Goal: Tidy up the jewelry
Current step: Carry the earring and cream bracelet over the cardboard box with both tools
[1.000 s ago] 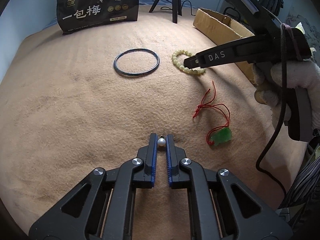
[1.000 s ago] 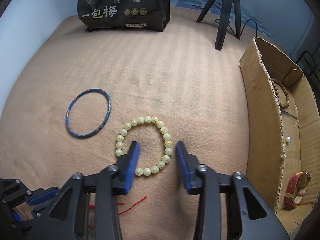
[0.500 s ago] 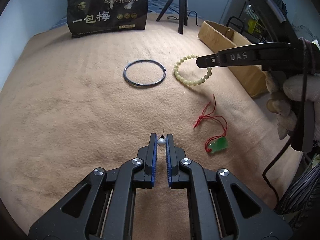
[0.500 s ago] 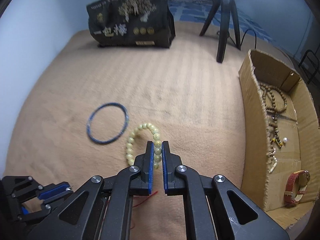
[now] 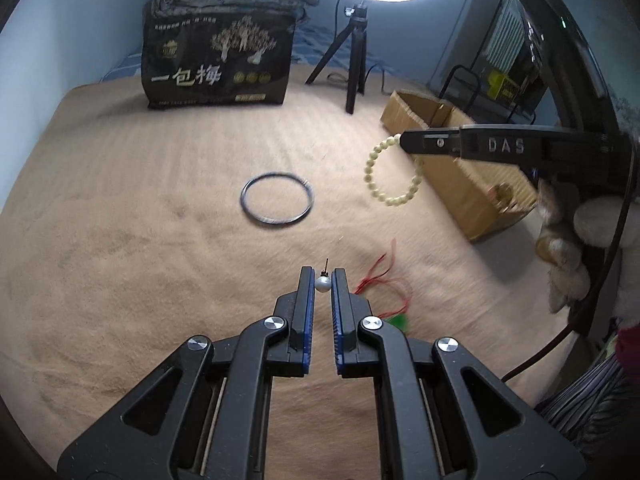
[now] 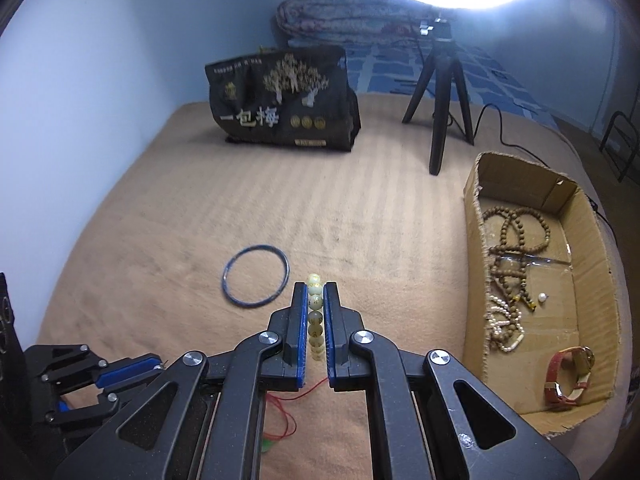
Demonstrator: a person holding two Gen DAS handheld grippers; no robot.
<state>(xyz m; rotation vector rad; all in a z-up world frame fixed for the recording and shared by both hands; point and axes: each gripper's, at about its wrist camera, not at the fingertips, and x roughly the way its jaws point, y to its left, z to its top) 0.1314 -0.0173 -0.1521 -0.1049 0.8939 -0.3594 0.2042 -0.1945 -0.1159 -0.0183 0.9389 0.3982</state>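
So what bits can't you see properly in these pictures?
- Green pendant: blurred in the left view and partly behind the left gripper; in the right view mostly hidden under the right gripper.
- Cream bead bracelet: the right view shows only the beads between the fingers.
- Cardboard box: its inside is hidden by its wall in the left view.
- Pearl in the box: too small to tell details.

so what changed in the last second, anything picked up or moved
The right gripper closed on the yellow bead bracelet and lifted it off the blanket. The left gripper rose, still clamping the pearl earring. The dark bangle and red-cord jade pendant stayed put.
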